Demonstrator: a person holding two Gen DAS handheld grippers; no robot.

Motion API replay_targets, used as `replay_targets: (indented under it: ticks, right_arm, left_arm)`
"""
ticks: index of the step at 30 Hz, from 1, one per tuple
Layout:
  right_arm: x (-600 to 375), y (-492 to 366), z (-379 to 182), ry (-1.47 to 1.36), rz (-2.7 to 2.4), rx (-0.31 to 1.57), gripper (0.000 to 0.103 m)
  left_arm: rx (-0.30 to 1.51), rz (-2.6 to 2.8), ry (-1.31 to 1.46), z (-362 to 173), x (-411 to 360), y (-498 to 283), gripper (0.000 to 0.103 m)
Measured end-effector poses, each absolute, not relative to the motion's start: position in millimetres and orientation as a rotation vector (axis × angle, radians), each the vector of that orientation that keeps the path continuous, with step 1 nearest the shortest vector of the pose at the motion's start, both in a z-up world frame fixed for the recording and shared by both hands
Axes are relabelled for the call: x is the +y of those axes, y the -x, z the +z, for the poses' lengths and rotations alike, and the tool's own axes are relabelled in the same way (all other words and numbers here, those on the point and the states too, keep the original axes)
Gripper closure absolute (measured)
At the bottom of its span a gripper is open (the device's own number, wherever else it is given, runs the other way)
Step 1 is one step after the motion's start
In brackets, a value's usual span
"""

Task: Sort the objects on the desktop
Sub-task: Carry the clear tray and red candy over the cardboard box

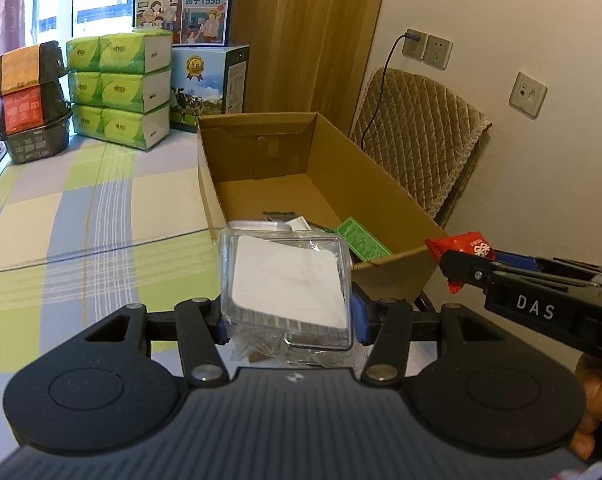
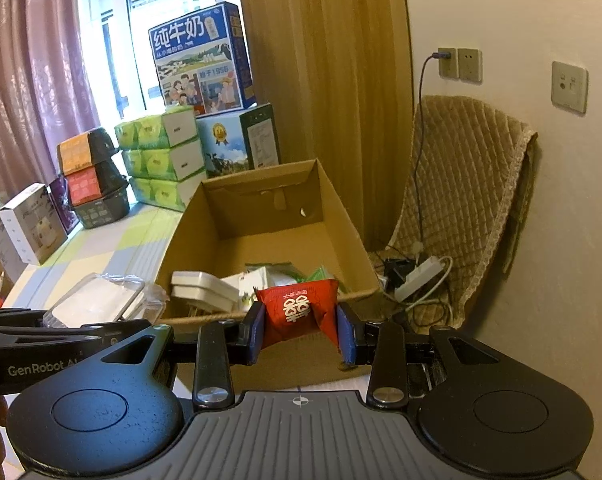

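Red packet (image 2: 297, 312), checked green tablecloth (image 1: 81, 200)

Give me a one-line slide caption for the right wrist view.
Right gripper grips a red candy packet before the open cardboard box holding sorted items.

Daylight is pouring in through the window (image 1: 97, 0) at the upper left, blowing out to white in both views and backlighting the stacked tissue packs (image 1: 121, 88). The wall (image 1: 521, 160) is glowing warm and evenly lit. Fisheye distortion is bending the curtain (image 2: 321, 80) and darkening the corners. The checked tablecloth (image 1: 81, 208) is showing a soft sheen; nearby objects are looking slightly soft.
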State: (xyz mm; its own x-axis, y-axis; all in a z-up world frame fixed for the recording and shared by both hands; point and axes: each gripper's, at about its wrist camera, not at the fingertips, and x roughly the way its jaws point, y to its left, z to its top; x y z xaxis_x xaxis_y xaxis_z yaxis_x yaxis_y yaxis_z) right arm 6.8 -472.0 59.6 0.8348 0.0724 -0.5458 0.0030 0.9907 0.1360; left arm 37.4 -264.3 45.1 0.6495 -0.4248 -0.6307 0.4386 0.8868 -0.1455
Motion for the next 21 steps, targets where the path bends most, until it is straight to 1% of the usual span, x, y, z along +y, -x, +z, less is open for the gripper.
replay_targets:
  ticks: [21]
  right_arm:
    - [-473.7, -64.2, 65.8, -0.079, 0.049, 0.554, 0.068]
  left_arm:
    - [0.705, -0.481, 0.026, 52.8, -276.4, -91.5, 0.054]
